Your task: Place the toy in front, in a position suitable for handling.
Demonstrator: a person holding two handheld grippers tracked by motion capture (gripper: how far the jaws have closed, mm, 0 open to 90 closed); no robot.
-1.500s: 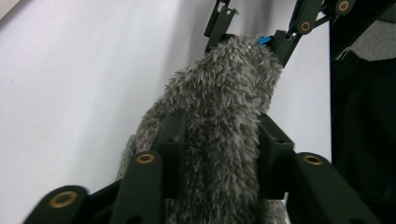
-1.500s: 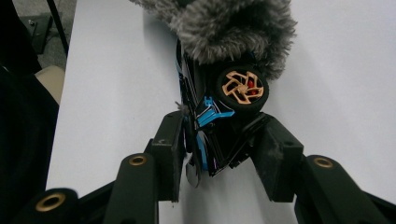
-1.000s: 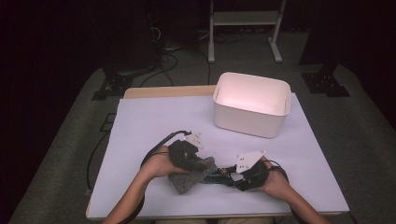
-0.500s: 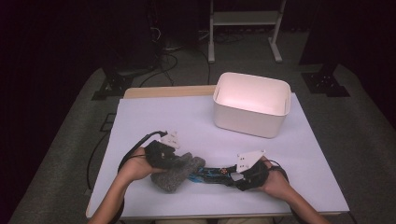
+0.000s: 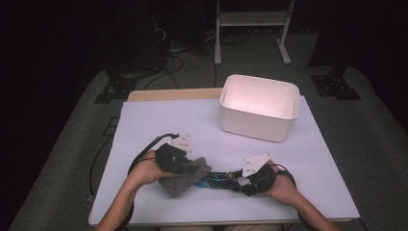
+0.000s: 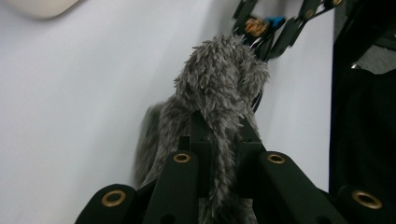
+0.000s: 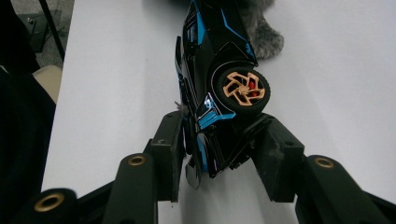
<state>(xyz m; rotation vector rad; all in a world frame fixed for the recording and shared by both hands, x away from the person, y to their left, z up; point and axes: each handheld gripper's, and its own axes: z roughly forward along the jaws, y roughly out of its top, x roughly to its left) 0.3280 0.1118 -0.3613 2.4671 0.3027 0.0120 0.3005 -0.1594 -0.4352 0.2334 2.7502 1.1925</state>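
A grey fuzzy cloth [image 5: 185,174] lies bunched at the near left of the white table [image 5: 159,120]. My left gripper [image 5: 180,159] is shut on the grey fuzzy cloth [image 6: 219,88], whose pile bulges out between the jaws. Its far end touches the front of a black and blue toy car [image 5: 219,179]. My right gripper [image 5: 239,182] is shut on the rear of the toy car [image 7: 219,79], which is turned on its side with an orange-spoked wheel [image 7: 243,90] facing up. The cloth [image 7: 261,28] covers the car's far end.
A white rectangular bin [image 5: 260,107], open at the top, stands at the back right of the table. A strip of wood [image 5: 168,94] shows along the table's far edge. Cables and a metal stand [image 5: 250,19] lie on the dark floor beyond.
My left gripper swung left with the cloth, then came back right and a little farther from the near edge. The right gripper and the car stayed put.
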